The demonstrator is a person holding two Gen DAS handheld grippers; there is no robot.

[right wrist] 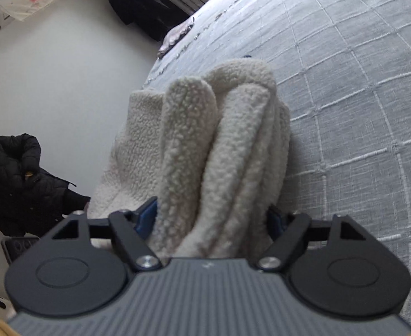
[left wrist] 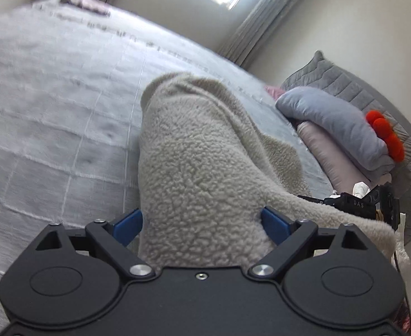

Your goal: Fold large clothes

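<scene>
A cream fleece garment (left wrist: 199, 154) hangs in thick folds over the grey checked bedspread (left wrist: 51, 112). My left gripper (left wrist: 202, 225) is shut on a bunched fold of it, the blue pads (left wrist: 128, 224) pressing both sides. In the right wrist view the same fleece garment (right wrist: 219, 145) hangs bunched in several folds. My right gripper (right wrist: 213, 218) is shut on that bundle; its blue pads (right wrist: 146, 215) are mostly buried in the fabric. The right gripper also shows in the left wrist view (left wrist: 362, 204) at the garment's far edge.
The bedspread (right wrist: 359, 112) fills the right of the right wrist view. A stack of folded grey and pink clothes (left wrist: 345, 128) with red pom-poms (left wrist: 384, 134) lies at the right by a quilted grey pillow (left wrist: 345, 84). A black jacket (right wrist: 18, 179) hangs by the wall.
</scene>
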